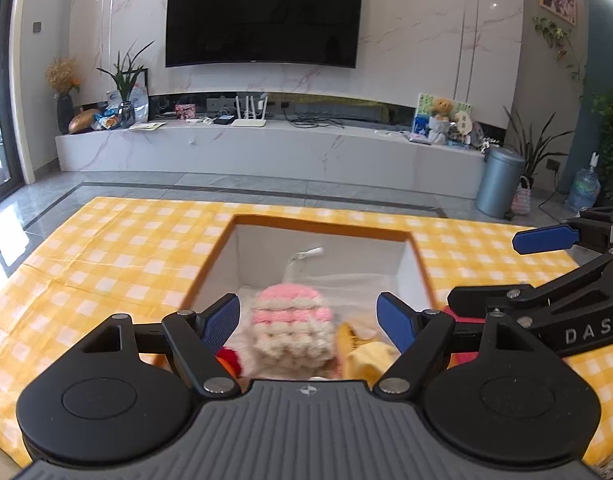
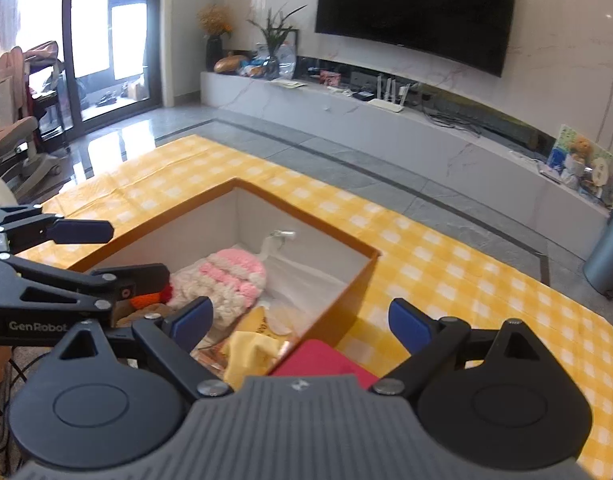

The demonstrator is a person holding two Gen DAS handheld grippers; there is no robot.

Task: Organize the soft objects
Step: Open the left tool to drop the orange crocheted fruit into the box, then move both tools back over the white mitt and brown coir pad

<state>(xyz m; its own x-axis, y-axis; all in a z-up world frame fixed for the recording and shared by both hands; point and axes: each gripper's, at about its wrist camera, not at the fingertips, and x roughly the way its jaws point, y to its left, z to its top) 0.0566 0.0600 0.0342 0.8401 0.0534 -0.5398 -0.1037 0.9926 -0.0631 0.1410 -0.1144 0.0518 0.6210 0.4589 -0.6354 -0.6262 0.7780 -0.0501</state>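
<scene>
An orange box [image 1: 322, 225] [image 2: 338, 312] with white inner walls stands on a yellow checked cloth. Inside lies a pink and cream knitted hat [image 1: 291, 328] [image 2: 222, 276], with a yellow soft item [image 1: 366, 354] [image 2: 248, 354] and a red-orange knitted piece [image 1: 229, 358] [image 2: 146, 300] beside it. My left gripper [image 1: 310, 320] is open and empty, its fingers spread just above the hat. My right gripper [image 2: 300, 316] is open and empty over the box's near right corner. A red flat item [image 2: 326, 362] lies under it, outside the box.
The yellow checked cloth [image 1: 106, 264] [image 2: 486, 292] covers the table around the box. Beyond lie a grey tiled floor, a white TV bench [image 1: 266, 148], a wall TV, plants and a grey bin [image 1: 498, 182]. Chairs [image 2: 22, 152] stand at the left by the glass door.
</scene>
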